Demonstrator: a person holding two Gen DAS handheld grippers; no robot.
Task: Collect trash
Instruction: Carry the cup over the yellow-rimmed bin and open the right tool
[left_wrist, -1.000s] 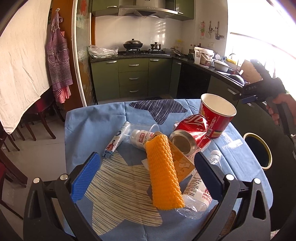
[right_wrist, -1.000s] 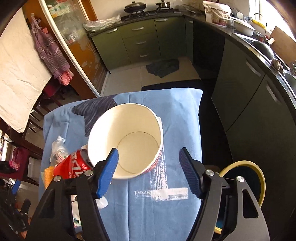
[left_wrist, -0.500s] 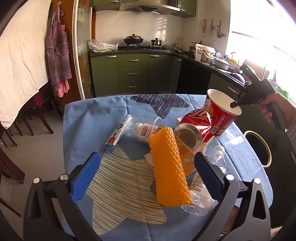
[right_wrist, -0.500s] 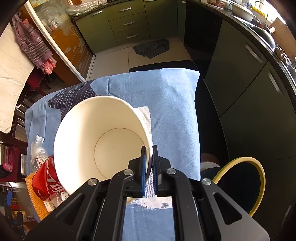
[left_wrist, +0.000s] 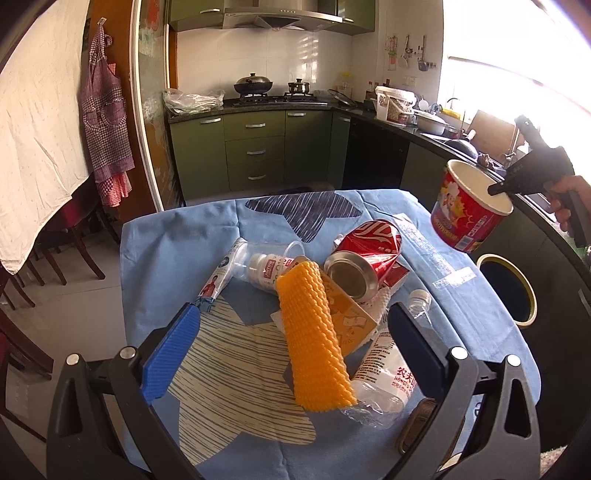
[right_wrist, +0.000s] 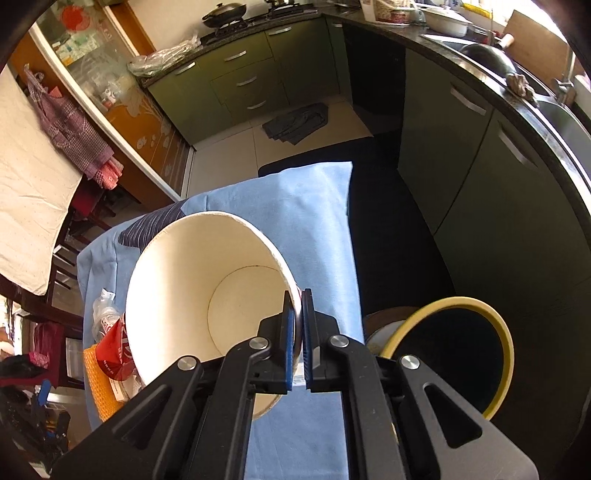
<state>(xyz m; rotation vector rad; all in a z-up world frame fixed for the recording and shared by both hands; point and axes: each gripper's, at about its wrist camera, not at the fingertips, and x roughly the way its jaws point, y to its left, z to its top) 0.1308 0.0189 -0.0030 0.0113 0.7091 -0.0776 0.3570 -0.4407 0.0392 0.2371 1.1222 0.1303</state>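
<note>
The paper cup (left_wrist: 466, 209) has left the table, pinched by the right gripper (right_wrist: 297, 325); left gripper (left_wrist: 291, 349) gapes empty (pile (left_wrist: 343, 291) remains).

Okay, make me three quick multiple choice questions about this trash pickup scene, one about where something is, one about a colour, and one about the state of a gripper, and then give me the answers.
1. Where is the paper cup?
A. Lifted off the table, near the bin
B. Standing on the blue tablecloth
C. Lying inside the bin

2. What colour is the ridged foam sleeve on the table?
A. Green
B. Orange-yellow
C. White

3. How does the right gripper stand?
A. Wide open above the cup
B. Shut on nothing
C. Shut on the cup's rim

Answers:
1 A, the left wrist view shows the cup tilted in the air past the edge of the tablecloth.
2 B, it lies orange-yellow beside the red can.
3 C, the blue pads pinch the cup wall between them.
</note>
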